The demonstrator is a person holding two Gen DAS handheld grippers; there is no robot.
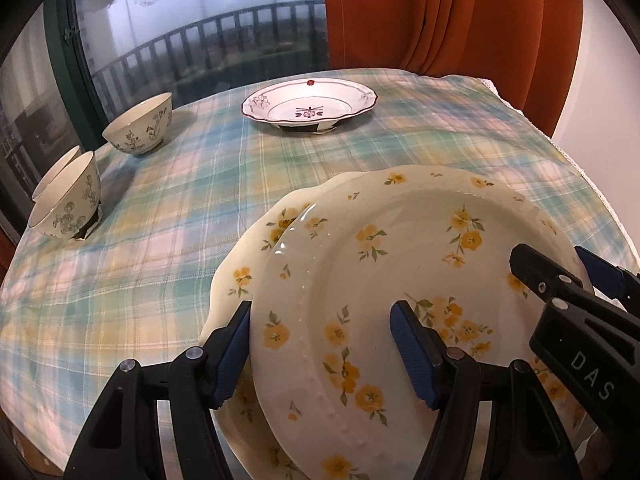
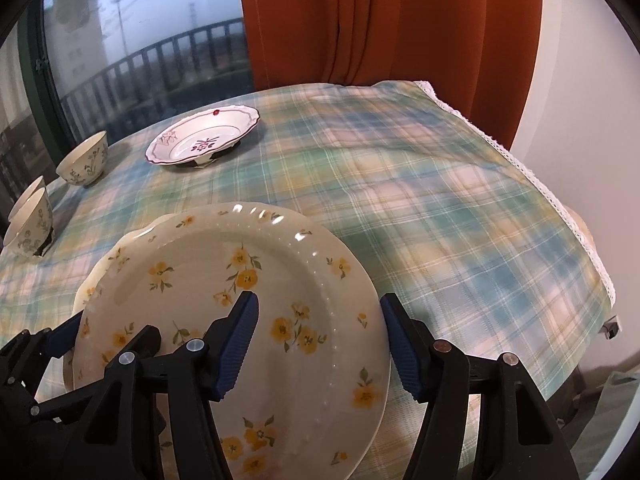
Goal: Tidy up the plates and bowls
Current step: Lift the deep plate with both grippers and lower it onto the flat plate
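A cream plate with yellow flowers (image 1: 400,280) lies on top of a scalloped plate of the same pattern (image 1: 244,264) at the near edge of the table. My left gripper (image 1: 324,344) is open, its jaws astride the top plate's left rim. My right gripper (image 2: 318,344) is open astride the same plate's (image 2: 240,280) right rim; it also shows in the left wrist view (image 1: 560,276). A white plate with a purple pattern (image 1: 308,104) sits at the far side. One floral bowl (image 1: 140,126) stands alone; two nested bowls (image 1: 68,204) stand at the left.
A plaid tablecloth (image 1: 160,260) covers the table, with a lace edge on the right (image 2: 520,168). A window with a balcony railing (image 1: 200,40) and an orange curtain (image 1: 440,16) stand behind the table.
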